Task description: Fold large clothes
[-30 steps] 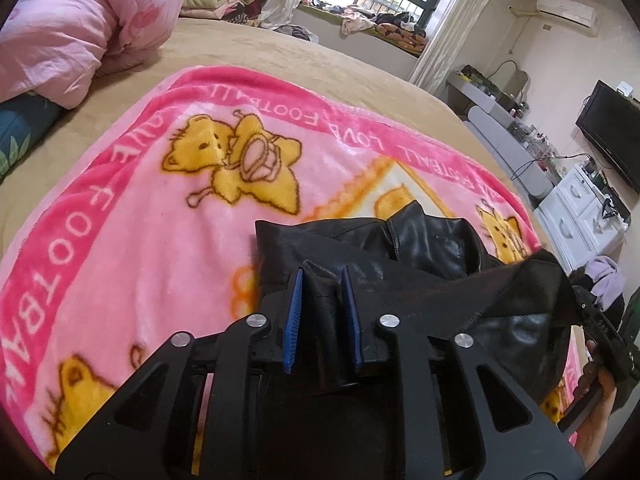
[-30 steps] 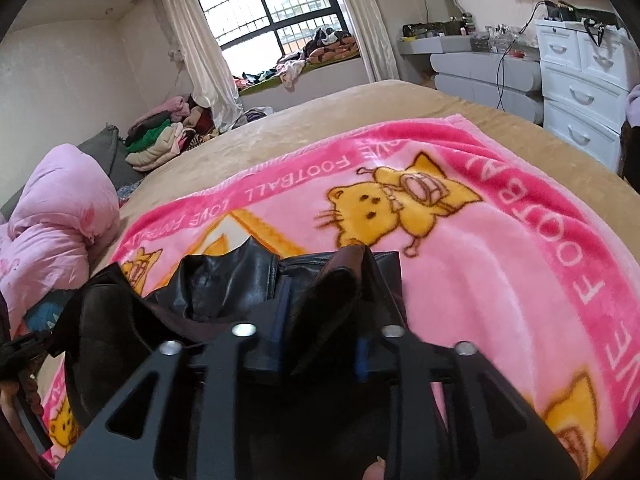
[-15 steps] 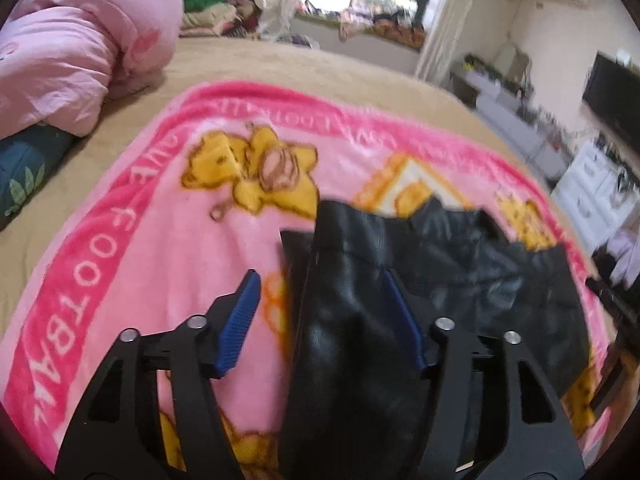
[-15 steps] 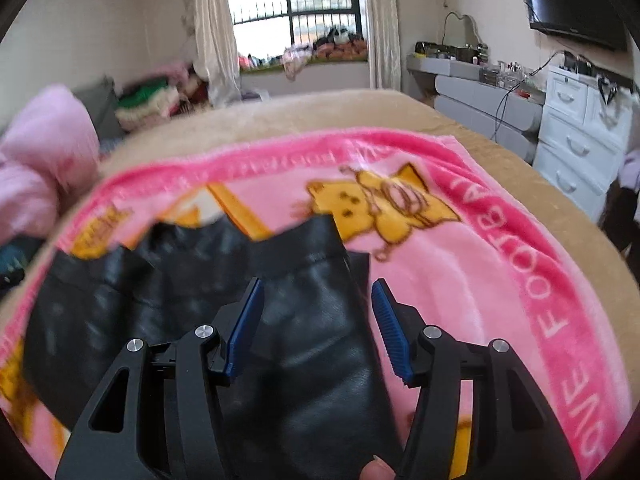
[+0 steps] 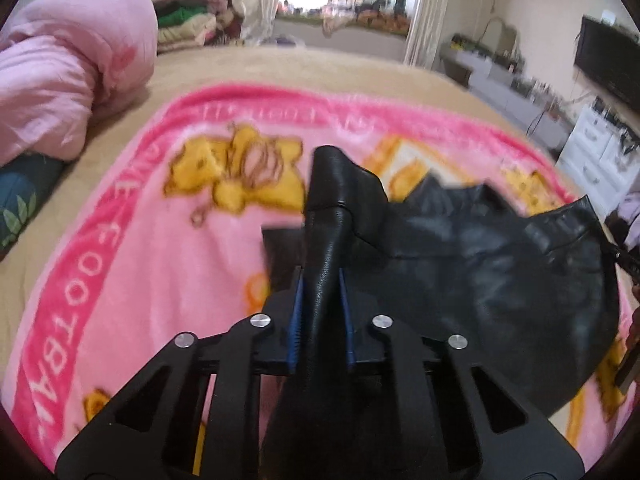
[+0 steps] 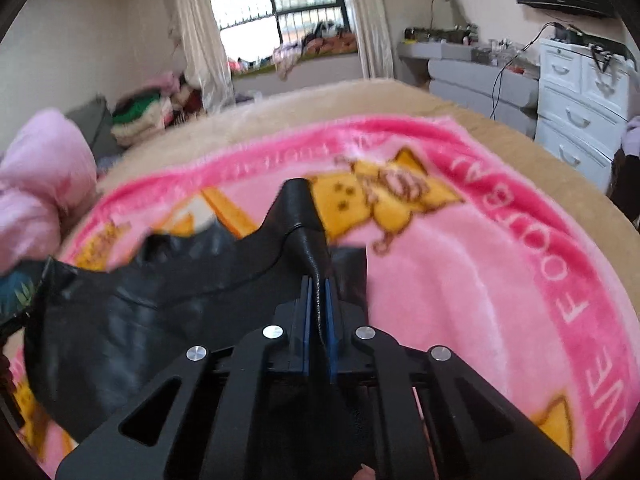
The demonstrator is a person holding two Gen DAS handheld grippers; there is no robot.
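Left gripper (image 5: 320, 280): jaws have just closed, blue pads clamped on a raised fold of the black leather jacket (image 5: 500, 280), lower centre of frame. Right gripper (image 6: 318, 288): jaws likewise just closed, pinching a thin jacket (image 6: 160, 300) edge. Garment hangs slack between both, spreading over the pink cartoon blanket (image 5: 140, 260) on the beige bed (image 5: 280, 64). Pink duvet (image 5: 60, 80) upper left.
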